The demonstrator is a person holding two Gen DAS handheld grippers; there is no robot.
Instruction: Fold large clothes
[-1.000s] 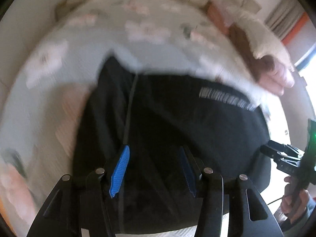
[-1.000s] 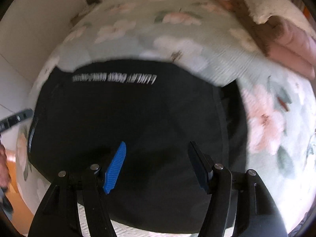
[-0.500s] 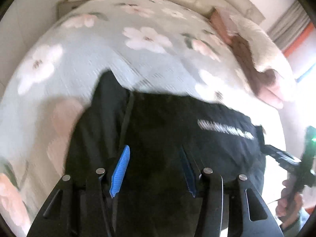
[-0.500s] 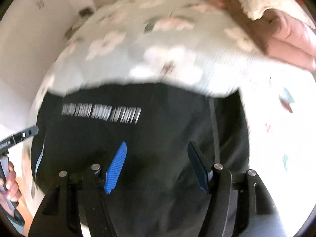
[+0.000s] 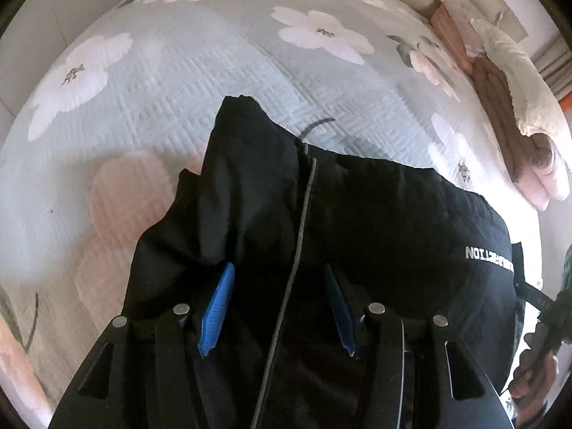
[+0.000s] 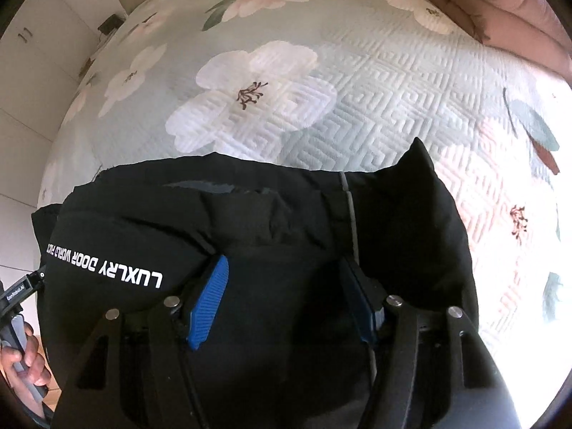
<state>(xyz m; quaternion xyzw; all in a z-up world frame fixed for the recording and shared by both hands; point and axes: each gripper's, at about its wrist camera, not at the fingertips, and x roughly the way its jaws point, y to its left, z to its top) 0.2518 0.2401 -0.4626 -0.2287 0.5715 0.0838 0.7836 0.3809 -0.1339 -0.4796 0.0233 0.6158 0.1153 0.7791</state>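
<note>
A large black garment (image 5: 357, 214) with white lettering and a thin grey stripe lies bunched on the near part of a floral bed; it also shows in the right wrist view (image 6: 250, 221). My left gripper (image 5: 277, 279) is low over its left part, jaws apart, blue fingertips (image 5: 218, 300) resting on the cloth with the stripe between them. My right gripper (image 6: 286, 271) is low over its right part, jaws apart, blue fingertips (image 6: 209, 300) against a fold, with cloth between them. Neither is closed on the cloth.
The pale green quilted bedspread (image 5: 214, 71) with pink and white flowers stretches beyond the garment, also in the right wrist view (image 6: 357, 82). Folded brown and pink blankets with a cream throw (image 5: 518, 107) lie at the far right. White walls stand at the left (image 6: 35, 71).
Both grippers have dropped lower and closer to the garment. The garment's far edge has come toward me and bunched, showing more bedspread beyond it. Jaws stay apart.
</note>
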